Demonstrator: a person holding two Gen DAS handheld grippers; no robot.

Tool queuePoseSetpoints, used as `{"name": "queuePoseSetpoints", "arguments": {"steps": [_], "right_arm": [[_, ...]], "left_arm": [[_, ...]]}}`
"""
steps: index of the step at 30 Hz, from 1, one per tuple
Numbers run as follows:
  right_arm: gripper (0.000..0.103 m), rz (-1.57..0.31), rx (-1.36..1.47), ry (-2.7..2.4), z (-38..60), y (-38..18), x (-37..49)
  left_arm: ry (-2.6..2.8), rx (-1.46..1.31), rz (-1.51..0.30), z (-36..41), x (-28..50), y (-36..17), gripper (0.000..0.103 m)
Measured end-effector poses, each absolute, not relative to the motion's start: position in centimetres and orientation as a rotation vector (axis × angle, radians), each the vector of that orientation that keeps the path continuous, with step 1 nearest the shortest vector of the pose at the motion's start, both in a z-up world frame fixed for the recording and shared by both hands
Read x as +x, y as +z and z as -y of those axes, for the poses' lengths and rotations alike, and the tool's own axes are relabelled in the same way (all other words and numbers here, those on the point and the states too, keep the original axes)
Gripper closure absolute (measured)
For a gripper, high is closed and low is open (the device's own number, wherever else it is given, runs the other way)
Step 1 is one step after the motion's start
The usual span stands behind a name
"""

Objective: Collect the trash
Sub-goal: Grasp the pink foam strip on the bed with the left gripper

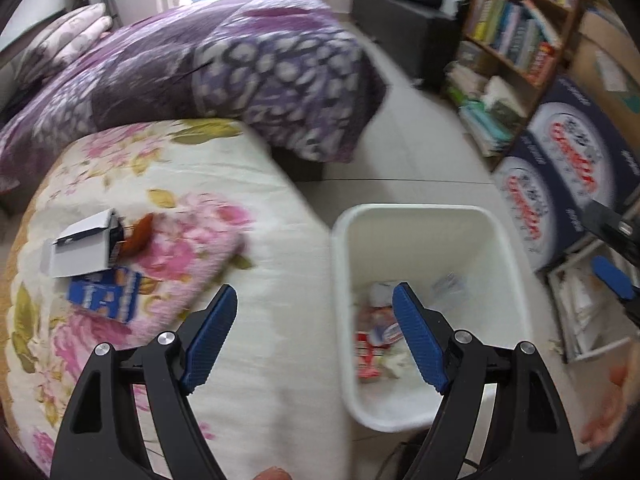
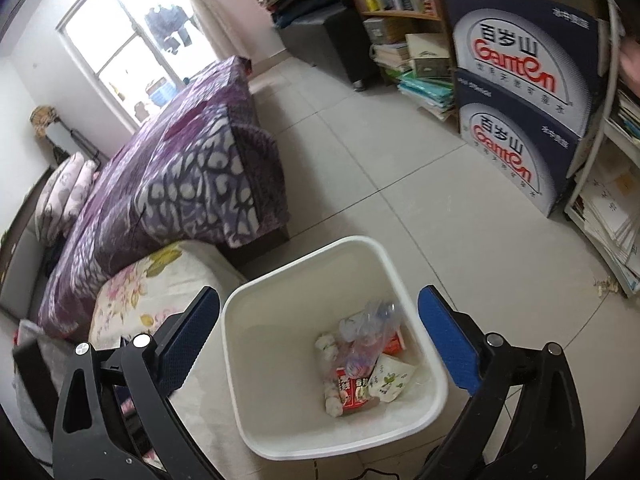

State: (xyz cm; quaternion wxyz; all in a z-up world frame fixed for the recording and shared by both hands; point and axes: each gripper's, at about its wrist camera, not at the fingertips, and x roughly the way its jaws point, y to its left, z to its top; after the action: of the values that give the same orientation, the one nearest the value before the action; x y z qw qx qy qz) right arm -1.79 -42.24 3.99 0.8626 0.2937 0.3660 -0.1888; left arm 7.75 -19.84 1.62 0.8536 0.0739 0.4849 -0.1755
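Note:
A white bin (image 1: 504, 252) stands on the floor beside the floral bed (image 1: 248, 360); it also shows in the right wrist view (image 2: 236, 360). Inside lie a red carton (image 2: 352, 394), a clear plastic bag (image 2: 372, 324), paper wads and a white packet (image 2: 390, 380). On the bed lie a white open box (image 1: 82, 250), a blue packet (image 1: 106, 294) and a brown scrap (image 1: 140, 234). My left gripper (image 1: 316, 336) is open and empty, over the bed edge and bin. My right gripper (image 2: 320, 344) is open and empty above the bin.
A purple quilt (image 1: 240, 72) covers the bed beyond. Stacked blue Ganten cartons (image 2: 520, 112) and a bookshelf (image 1: 516, 40) stand to the right. A white shelf with papers (image 2: 612, 216) is at far right. The floor is tiled (image 2: 360, 152).

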Motion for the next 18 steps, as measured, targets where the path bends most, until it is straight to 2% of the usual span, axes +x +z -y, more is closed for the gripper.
{"name": "queuePoseSetpoints", "arguments": {"steps": [5,12,18], "right_arm": [[0.007,-0.797,0.591,-0.379,40.9,3.6,-0.7],[0.007,-0.833,0.561,-0.362,39.5,3.0,0.8],[0.007,-0.849,0.544,-0.348,38.5,2.8,1.7]], "left_arm": [[-0.299,0.201,-1.08,17.3,11.2,-0.5,0.025],[-0.294,0.468,-1.104,17.7,13.0,-4.3,0.025],[-0.335,0.437,-1.167,16.3,13.7,-6.5,0.026]]}}
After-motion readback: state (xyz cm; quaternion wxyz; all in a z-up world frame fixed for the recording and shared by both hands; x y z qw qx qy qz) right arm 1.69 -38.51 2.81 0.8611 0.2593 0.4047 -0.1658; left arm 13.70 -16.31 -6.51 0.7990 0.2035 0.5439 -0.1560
